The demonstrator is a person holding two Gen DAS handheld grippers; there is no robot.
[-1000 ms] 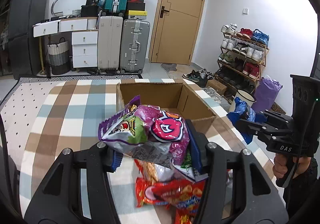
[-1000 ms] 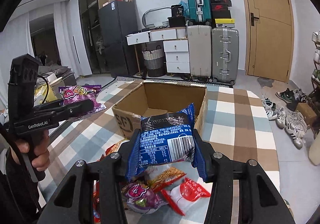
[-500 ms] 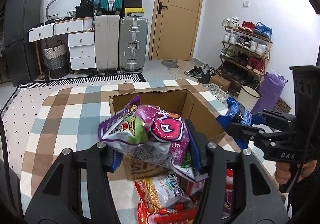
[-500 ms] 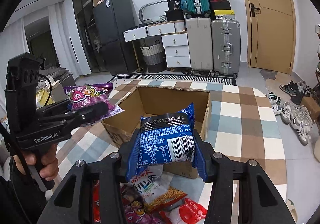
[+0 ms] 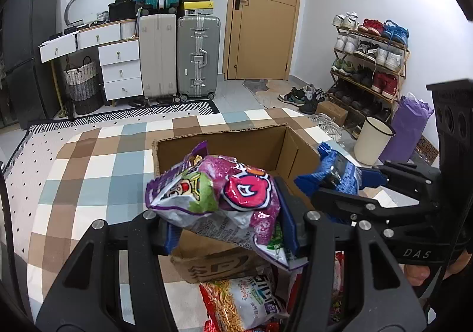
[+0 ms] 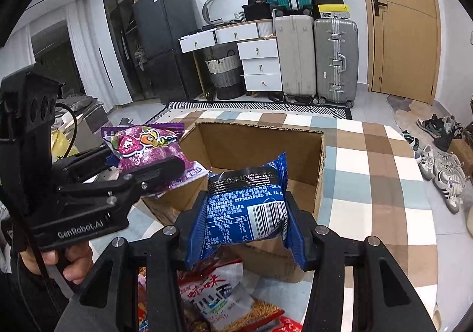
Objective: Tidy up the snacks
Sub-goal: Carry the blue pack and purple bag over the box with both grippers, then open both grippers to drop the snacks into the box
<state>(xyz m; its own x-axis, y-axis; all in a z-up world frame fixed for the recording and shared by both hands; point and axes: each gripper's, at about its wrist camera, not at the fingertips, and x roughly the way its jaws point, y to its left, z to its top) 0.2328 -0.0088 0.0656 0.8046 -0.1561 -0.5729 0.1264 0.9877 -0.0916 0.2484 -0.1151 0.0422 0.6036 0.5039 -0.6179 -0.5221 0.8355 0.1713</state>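
The left hand-held gripper (image 5: 227,213) is pinching a purple snack bag (image 5: 218,196) between its fingers, holding it raised over the near left edge of the open cardboard box (image 5: 236,145). The box is sitting on the checked worktop (image 5: 88,172). The right hand-held gripper (image 6: 245,222) is pinching a blue snack packet (image 6: 245,210), barcode side facing the camera, above the box's near right wall. Loose snack bags (image 6: 215,296) are lying on the worktop just in front of the box.
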